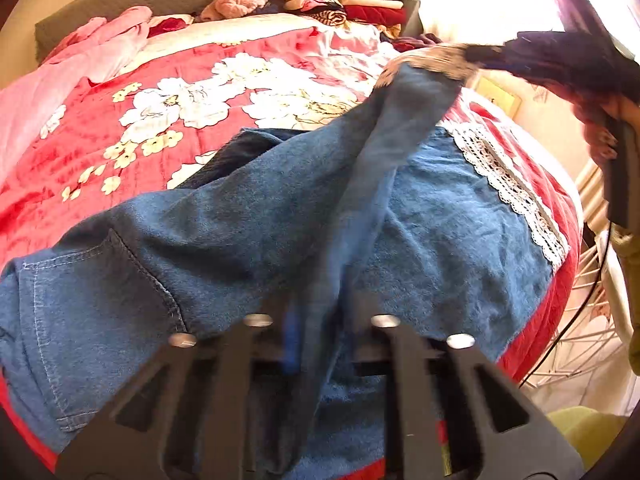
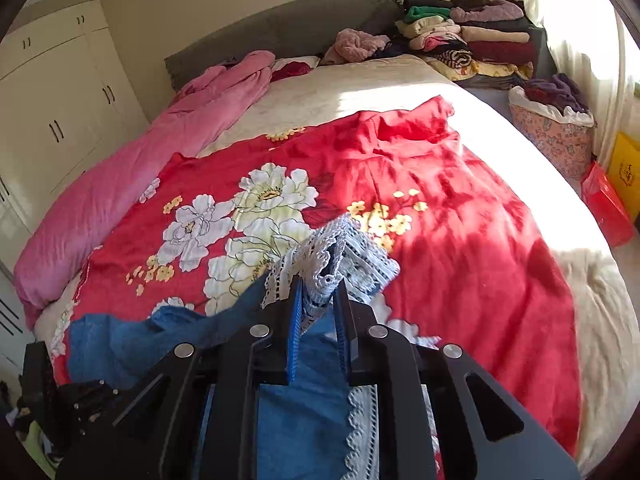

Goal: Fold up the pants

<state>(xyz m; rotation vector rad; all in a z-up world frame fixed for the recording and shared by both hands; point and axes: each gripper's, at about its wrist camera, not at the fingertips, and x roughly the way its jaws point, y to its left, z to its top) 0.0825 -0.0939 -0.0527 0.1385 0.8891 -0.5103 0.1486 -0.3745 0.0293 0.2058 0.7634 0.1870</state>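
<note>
Blue denim pants (image 1: pixel 240 220) with white lace hems lie on a red floral blanket (image 1: pixel 100 148). My left gripper (image 1: pixel 316 320) is shut on a fold of denim near the waist, and the cloth runs up from between its fingers. One pant leg (image 1: pixel 400 120) is lifted toward the upper right, where my right gripper (image 1: pixel 520 52) shows as a dark blur holding its hem. In the right wrist view my right gripper (image 2: pixel 320 300) is shut on the bunched lace hem (image 2: pixel 320 256), blue pads pressed on both sides. The other lace hem (image 1: pixel 508 188) lies flat on the bed.
A pink quilt (image 2: pixel 120 184) lies along the bed's left side. Folded clothes (image 2: pixel 460 36) are stacked by the headboard. A floral basket (image 2: pixel 556 132) and a red box (image 2: pixel 608 208) stand on the floor at right, with a white wardrobe (image 2: pixel 52 100) at left.
</note>
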